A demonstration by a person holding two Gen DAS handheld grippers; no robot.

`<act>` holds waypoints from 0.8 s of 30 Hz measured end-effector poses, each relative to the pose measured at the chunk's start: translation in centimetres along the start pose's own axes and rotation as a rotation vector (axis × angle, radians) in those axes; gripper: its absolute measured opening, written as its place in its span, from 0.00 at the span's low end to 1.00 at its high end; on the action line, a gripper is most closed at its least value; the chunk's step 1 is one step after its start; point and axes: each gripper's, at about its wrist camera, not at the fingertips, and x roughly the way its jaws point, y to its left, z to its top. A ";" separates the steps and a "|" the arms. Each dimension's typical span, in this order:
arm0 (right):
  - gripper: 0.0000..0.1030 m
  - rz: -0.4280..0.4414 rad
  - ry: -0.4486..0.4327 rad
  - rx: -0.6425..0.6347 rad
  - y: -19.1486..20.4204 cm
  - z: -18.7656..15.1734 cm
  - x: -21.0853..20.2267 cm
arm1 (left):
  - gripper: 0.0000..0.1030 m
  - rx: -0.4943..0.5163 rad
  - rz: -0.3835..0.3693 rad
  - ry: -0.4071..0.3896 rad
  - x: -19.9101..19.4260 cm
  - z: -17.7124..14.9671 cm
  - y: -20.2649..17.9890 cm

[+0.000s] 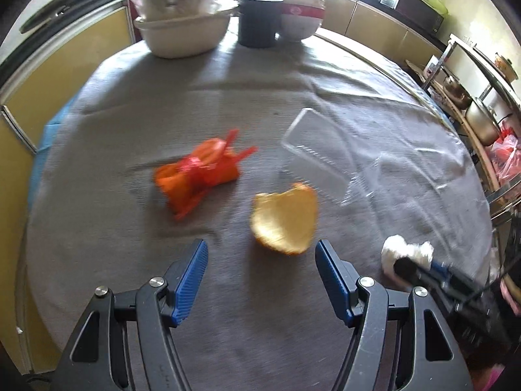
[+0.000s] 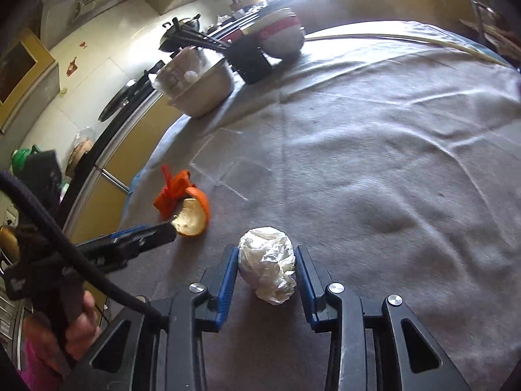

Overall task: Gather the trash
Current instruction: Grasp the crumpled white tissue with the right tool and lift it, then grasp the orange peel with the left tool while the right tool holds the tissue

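tissue wad [image 2: 267, 264]: crumpled white ball, sits between the right gripper [image 2: 264, 272] pads, resting on the grey cloth [image 2: 374, 169].
right gripper: jaws pinched in on the wad from both sides, both blue pads touching it; nothing else in the grip.
peel [image 1: 284, 219]: orange rind, cupped side up, just ahead of the left gripper [image 1: 260, 260], slightly toward its right finger.
left gripper: jaws wide apart, nothing between them, not touching the peel.
orange bag [image 1: 198, 176]: knotted plastic, ahead-left of the left gripper, near the peel but apart from it.
clear tray [image 1: 312, 156]: flat transparent packaging, ahead-right of the left gripper, beyond the peel.
far side: stacked bowls [image 1: 185, 22], dark cup [image 1: 259, 21], red-banded bowl [image 1: 301, 16]. Not trash, I'd say; leave them.
step in hand (my read): right lifts the wad, left lines up on the peel.
how to do it well: wad is soft, so lift straight up and watch for slip. Centre the left jaws over the peel rim before closing; it is thin and curved, so grab an edge, not the dome. Keep the two grippers apart; they are close here.
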 end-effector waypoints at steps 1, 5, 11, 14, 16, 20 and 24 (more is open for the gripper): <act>0.37 0.001 0.000 0.006 -0.2 -0.1 -0.1 | 0.68 -0.006 -0.008 0.002 0.4 0.2 -0.5; 0.37 0.024 -0.003 0.025 -1.0 -0.1 -0.2 | 0.68 -0.028 -0.019 0.020 1.8 0.8 -1.5; 0.37 0.050 -0.008 0.023 -1.2 -0.1 -0.1 | 0.68 -0.072 0.002 -0.006 3.2 1.6 -1.3; 0.37 0.067 -0.008 0.032 -1.5 -0.1 -0.2 | 0.64 -0.081 0.015 -0.030 3.4 1.7 -1.1; 0.37 0.072 -0.010 0.030 -1.5 -0.2 -0.3 | 0.48 -0.078 0.036 -0.053 3.3 1.7 -1.1; 0.37 0.077 -0.012 0.027 -1.5 -0.2 -0.4 | 0.39 -0.096 0.015 -0.076 2.8 1.4 -0.6; 0.37 0.076 -0.016 0.035 -1.7 -0.4 -0.7 | 0.31 -0.091 0.009 -0.079 1.7 0.5 -0.4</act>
